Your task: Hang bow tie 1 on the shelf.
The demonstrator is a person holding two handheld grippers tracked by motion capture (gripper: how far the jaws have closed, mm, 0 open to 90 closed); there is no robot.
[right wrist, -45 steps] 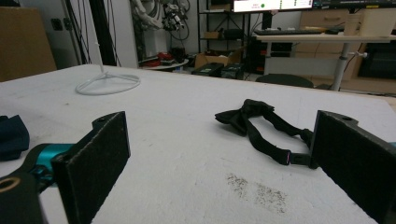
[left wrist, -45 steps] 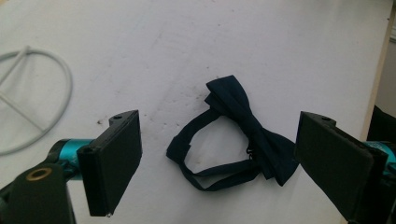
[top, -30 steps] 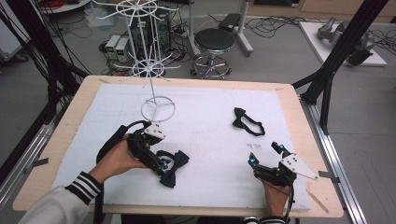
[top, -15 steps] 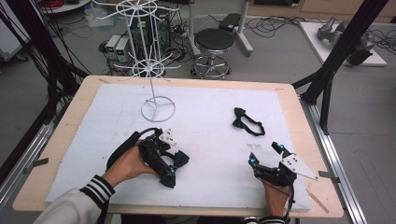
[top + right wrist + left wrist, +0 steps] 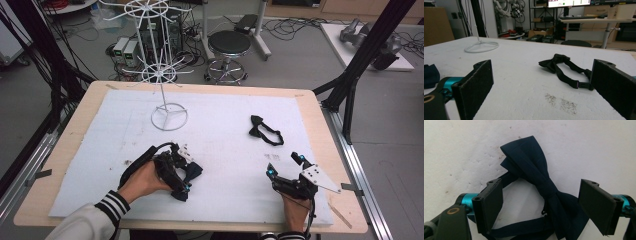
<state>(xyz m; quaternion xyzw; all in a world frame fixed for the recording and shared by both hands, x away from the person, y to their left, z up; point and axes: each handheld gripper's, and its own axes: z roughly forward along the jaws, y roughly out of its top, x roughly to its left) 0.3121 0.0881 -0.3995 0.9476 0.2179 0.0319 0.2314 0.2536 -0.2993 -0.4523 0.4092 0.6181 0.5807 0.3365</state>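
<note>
A navy bow tie (image 5: 541, 180) lies on the white mat with its strap looped under it. My left gripper (image 5: 545, 207) hangs low over it, one jaw on each side of the knot; the jaws have just been closing, but the pads do not touch the cloth. From the high view, the left gripper (image 5: 187, 175) covers most of the navy bow tie (image 5: 196, 169). My right gripper (image 5: 282, 164) rests open near the front right of the mat. A black bow tie (image 5: 265, 131) lies a short way beyond it, and the right gripper (image 5: 544, 87) points toward this black bow tie (image 5: 559, 62).
A white wire display stand (image 5: 167, 107) rises at the back left of the mat (image 5: 225, 115), its ring base (image 5: 482, 46) seen in the right gripper view. The wooden table edge (image 5: 320, 125) borders the mat. Black frame posts (image 5: 350, 85) stand at the right; a stool (image 5: 229, 45) sits behind.
My left hand has come down and slid right over the navy bow tie, which now sits between the jaws. The right gripper has stayed still.
</note>
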